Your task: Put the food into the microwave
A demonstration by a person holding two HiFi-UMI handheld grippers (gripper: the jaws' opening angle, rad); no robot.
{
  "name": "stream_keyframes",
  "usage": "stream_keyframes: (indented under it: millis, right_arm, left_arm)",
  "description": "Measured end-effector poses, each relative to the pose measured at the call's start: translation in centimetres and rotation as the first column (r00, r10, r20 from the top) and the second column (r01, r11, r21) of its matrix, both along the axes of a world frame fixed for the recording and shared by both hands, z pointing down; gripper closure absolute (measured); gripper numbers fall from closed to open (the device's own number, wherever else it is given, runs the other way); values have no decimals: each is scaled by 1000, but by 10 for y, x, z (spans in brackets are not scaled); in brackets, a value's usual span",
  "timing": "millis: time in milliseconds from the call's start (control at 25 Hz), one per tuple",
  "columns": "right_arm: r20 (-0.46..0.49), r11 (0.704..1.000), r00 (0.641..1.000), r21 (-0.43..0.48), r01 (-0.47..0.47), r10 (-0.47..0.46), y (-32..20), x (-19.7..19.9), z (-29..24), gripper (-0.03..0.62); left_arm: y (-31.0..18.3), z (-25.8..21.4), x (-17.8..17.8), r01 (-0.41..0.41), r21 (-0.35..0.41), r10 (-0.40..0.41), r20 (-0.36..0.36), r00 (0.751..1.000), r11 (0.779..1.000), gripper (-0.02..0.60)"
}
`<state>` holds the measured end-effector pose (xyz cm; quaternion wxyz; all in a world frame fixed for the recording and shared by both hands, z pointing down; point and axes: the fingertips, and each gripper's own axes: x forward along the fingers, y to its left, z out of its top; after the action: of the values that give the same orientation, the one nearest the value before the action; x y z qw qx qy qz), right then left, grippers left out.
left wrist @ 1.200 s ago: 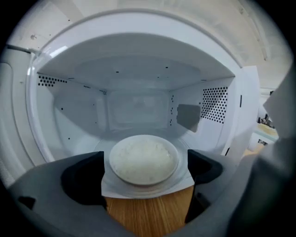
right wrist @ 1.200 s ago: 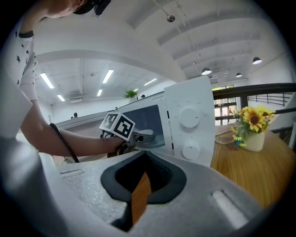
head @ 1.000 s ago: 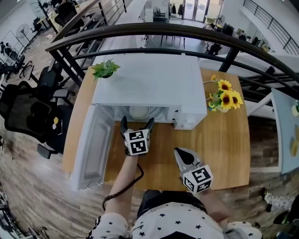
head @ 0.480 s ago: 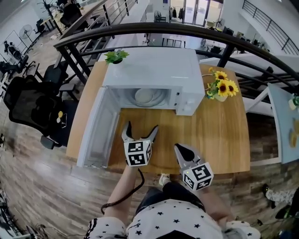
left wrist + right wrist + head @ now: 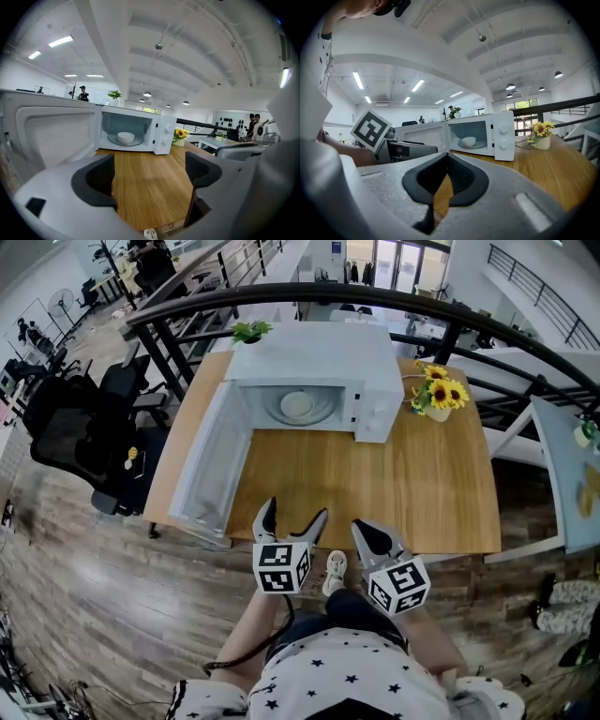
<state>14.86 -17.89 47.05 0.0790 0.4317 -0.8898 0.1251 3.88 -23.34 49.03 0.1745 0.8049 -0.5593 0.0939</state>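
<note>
The white microwave (image 5: 319,367) stands at the far side of the wooden table (image 5: 375,493), its door (image 5: 208,460) swung wide open to the left. A white bowl (image 5: 296,405) sits on the turntable inside; it also shows as the bowl (image 5: 125,137) in the left gripper view and the bowl (image 5: 468,141) in the right gripper view. My left gripper (image 5: 294,512) hovers over the table's near edge, far from the microwave; its jaws are wide apart, closing, with nothing between them. Beside it my right gripper (image 5: 365,532) is shut and empty.
A vase of sunflowers (image 5: 437,396) stands right of the microwave, and a small potted plant (image 5: 249,331) behind its left corner. A black railing (image 5: 281,301) runs behind the table. Office chairs (image 5: 75,442) stand at the left, another table (image 5: 567,474) at the right.
Both grippers have drawn back from the microwave's opening to the table's near edge. The left one was at the open cavity a second ago. The bowl stays inside.
</note>
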Motion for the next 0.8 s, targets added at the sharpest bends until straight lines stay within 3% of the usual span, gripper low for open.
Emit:
stream_keyframes:
  millis: [160, 440, 600, 800]
  right_arm:
    - [4, 1000, 1000, 23, 6, -6, 29, -6, -5, 588]
    - [14, 999, 1000, 49, 3, -3, 73, -13, -14, 588]
    - [12, 999, 1000, 51, 10, -11, 92, -18, -17, 588]
    - [5, 998, 1000, 52, 28, -28, 112, -25, -26, 588]
  left_arm:
    - [46, -8, -8, 48, 14, -48, -11, 999, 999, 286]
    - [109, -21, -17, 73, 28, -72, -21, 997, 997, 467]
    - [135, -26, -26, 95, 34, -93, -30, 995, 995, 532]
    - [157, -34, -35, 104, 48, -102, -40, 994, 993, 560]
